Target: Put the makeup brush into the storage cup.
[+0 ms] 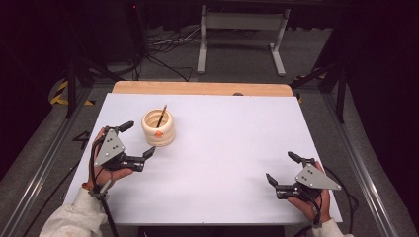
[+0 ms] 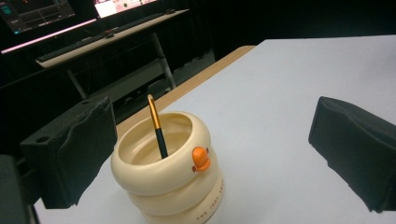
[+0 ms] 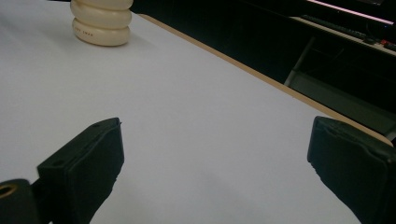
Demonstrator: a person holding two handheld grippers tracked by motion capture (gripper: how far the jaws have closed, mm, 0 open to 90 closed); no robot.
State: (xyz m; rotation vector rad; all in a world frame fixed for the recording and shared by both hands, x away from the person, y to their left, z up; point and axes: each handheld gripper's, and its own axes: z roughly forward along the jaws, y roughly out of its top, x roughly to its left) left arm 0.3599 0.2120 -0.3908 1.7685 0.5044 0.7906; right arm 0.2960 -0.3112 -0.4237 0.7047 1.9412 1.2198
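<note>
— Pen holder [image 1: 158,127]: where is it sitting?

— Far left part of the white table [image 1: 222,163], upright. It's cream, built like 3 stacked rings, with a small orange beak [image 2: 201,159] on the front. 1 pen [image 2: 158,128] leans inside it, black low down and orange-gold at the top, its tip rising past the rim.

— And the left gripper [image 1: 139,139]?

— Just near-left of the holder, held in the person's left hand [image 1: 101,170]. Its 2 jaws are spread wide, wider than the holder itself. From the left gripper view the holder sits between them, closer to the left-hand jaw. I can't tell whether that jaw brushes the side; the other one is clearly apart from it. Nothing is gripped.

— The right gripper [image 1: 281,168]?

— Near right of the table, well apart from the holder, in the right hand [image 1: 311,205]. Jaws also wide apart, bare white tabletop between them, holding nothing. Its own camera catches the lower rings of the holder far off at the upper left.
</note>
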